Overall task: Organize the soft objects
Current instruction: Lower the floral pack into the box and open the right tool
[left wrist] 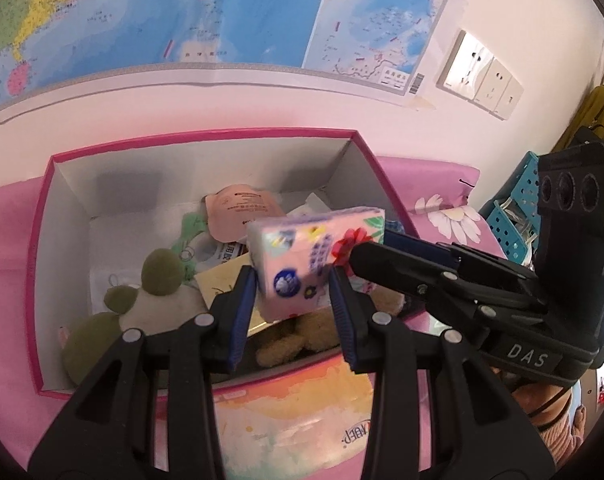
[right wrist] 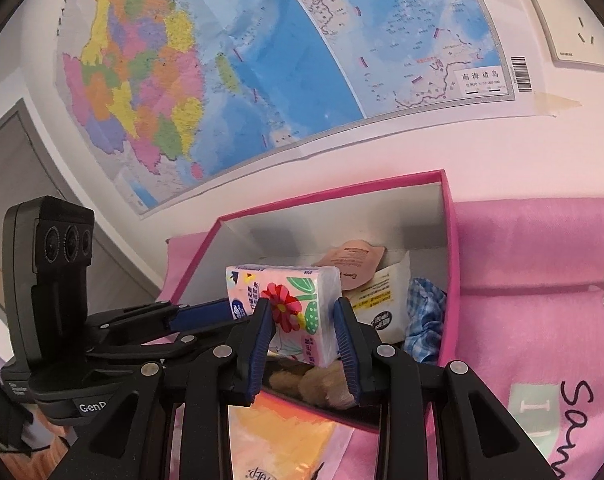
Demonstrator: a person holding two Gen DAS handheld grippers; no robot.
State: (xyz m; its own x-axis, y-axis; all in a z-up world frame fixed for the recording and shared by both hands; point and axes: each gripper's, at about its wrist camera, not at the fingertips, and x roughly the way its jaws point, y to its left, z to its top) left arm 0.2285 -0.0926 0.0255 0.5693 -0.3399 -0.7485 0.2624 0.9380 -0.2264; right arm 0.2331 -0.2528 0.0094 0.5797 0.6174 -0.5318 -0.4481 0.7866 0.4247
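Both grippers are shut on the same flowered pink tissue pack (left wrist: 302,256), held above the near edge of the pink box (left wrist: 205,138). My left gripper (left wrist: 291,284) grips its near end in the left wrist view. My right gripper (right wrist: 302,316) grips it from the other side, where the pack (right wrist: 285,300) stands between blue pads. In the left wrist view the right gripper's finger (left wrist: 406,264) touches the pack's right end. Inside the box lie a green-and-white plush (left wrist: 141,296), a brown plush (left wrist: 293,340), a peach pouch (left wrist: 237,212) and blue checked cloth (right wrist: 426,312).
The box (right wrist: 450,240) sits on a pink flowered bedsheet (right wrist: 534,280) against a wall with a map (right wrist: 261,60). A teal perforated basket (left wrist: 518,208) stands at right. An orange-pink packet (left wrist: 302,420) lies in front of the box. Wall sockets (left wrist: 478,76) are upper right.
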